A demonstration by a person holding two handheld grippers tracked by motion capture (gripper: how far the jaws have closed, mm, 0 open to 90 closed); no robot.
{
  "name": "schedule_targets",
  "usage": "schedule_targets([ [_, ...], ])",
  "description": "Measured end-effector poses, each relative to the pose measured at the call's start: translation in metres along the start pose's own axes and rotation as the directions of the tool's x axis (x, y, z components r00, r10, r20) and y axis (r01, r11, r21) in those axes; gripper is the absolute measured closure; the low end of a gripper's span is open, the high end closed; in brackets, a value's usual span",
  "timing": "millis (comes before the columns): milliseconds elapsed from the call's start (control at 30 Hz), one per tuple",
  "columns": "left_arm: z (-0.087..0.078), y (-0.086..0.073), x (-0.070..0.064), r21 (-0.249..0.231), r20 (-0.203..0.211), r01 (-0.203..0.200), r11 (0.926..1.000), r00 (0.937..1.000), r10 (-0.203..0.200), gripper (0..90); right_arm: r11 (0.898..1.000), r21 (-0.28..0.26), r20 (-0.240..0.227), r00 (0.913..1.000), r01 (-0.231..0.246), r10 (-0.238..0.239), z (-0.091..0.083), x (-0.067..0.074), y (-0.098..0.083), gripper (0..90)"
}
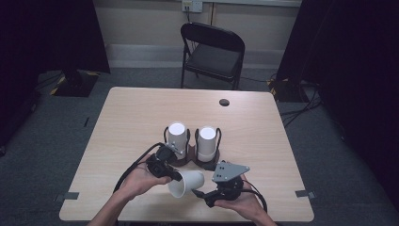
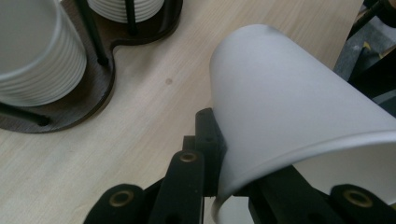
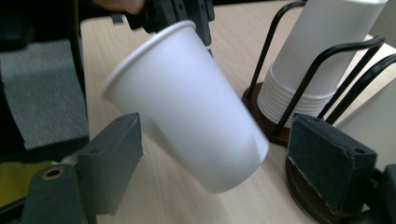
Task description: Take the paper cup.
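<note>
Currently my left gripper (image 1: 175, 175) pinches the rim of a single white paper cup (image 1: 187, 183); in the left gripper view one jaw sits outside the wall and the other inside the mouth, pressed tight on the paper. Cup (image 2: 299, 116) is held off the table (image 1: 141, 113), tipped on its side, its open mouth toward my near edge in the high view and its base pointing up and away.

My right gripper (image 1: 200, 193) has its jaws spread wide. In the right gripper view the cup's (image 3: 187, 107) closed base hangs between the two padded jaws, a gap showing on each side, neither pad touching it. Left gripper (image 3: 175, 14) shows there at the top, clamped on the rim.

Behind the cup stands a dark wooden holder (image 1: 190, 157) with black wire uprights. It carries two stacks of white cups, bottoms up: left stack (image 1: 177, 136) and right stack (image 1: 207, 141). Held cup is just in front of the holder, near it but apart.

Both my hands are low at the near edge of the table. A black folding chair (image 1: 214, 54) stands beyond the far edge.
</note>
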State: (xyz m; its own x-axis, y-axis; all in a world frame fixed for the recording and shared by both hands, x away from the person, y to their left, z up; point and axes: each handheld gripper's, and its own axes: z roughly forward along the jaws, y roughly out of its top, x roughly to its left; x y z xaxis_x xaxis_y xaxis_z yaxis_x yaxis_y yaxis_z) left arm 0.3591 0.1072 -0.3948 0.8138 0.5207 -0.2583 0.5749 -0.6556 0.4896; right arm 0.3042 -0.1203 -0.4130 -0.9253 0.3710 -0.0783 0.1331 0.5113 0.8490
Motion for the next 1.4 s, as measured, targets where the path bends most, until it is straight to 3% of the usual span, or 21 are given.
schedule_targets([
  [167,0.005,0.007,-0.004,0.029,0.005,0.0,0.9996,1.0,0.0,85.9,0.999,0.034,0.004,0.9991,0.043,-0.043,0.006,0.005,-0.002,15.5],
  [300,0.007,0.009,-0.001,0.041,0.013,0.016,0.999,0.9998,-0.017,85.9,0.992,0.066,0.061,0.9921,0.105,-0.109,0.01,0.011,-0.003,14.8],
  [533,0.011,0.015,0.0,0.078,0.047,0.02,0.9967,0.9986,-0.023,85.9,0.983,0.106,0.059,0.9858,0.15,-0.157,0.023,0.013,-0.007,13.9],
  [633,0.012,0.019,0.001,0.09,0.074,0.03,0.9955,0.9966,-0.037,85.9,0.975,0.107,0.092,0.974,0.197,-0.207,0.027,0.017,-0.006,16.0],
  [700,0.013,0.021,0.001,0.099,0.073,0.034,0.9945,0.9964,-0.041,85.9,0.959,0.114,0.127,0.9538,0.258,-0.272,0.032,0.023,-0.006,18.8],
  [733,0.014,0.022,0.0,0.101,0.074,0.034,0.9943,0.9963,-0.042,85.9,0.959,0.114,0.127,0.9538,0.258,-0.272,0.032,0.023,-0.006,18.8],
  [800,0.015,0.023,-0.002,0.103,0.078,0.04,0.9939,0.9958,-0.048,85.9,0.953,0.107,0.144,0.9441,0.283,-0.296,0.034,0.026,-0.005,18.9],
  [967,0.022,0.027,-0.004,0.114,0.088,0.05,0.9923,0.9943,-0.06,85.9,0.949,0.093,0.159,0.9362,0.302,-0.313,0.035,0.03,-0.005,19.1],
  [1067,0.024,0.026,-0.005,0.108,0.083,0.055,0.9926,0.9945,-0.065,86.2,0.954,0.069,0.155,0.9414,0.292,-0.3,0.034,0.033,-0.003,19.2],
  [1233,0.026,0.025,-0.006,0.099,0.08,0.067,0.9928,0.994,-0.075,87.3,0.952,0.04,0.177,0.9356,0.303,-0.305,0.031,0.037,0.002,19.6],
  [1400,0.027,0.024,-0.007,0.096,0.075,0.076,0.9925,0.9937,-0.083,87.6,0.957,0.036,0.162,0.9435,0.287,-0.289,0.03,0.036,0.002,19.9],
])
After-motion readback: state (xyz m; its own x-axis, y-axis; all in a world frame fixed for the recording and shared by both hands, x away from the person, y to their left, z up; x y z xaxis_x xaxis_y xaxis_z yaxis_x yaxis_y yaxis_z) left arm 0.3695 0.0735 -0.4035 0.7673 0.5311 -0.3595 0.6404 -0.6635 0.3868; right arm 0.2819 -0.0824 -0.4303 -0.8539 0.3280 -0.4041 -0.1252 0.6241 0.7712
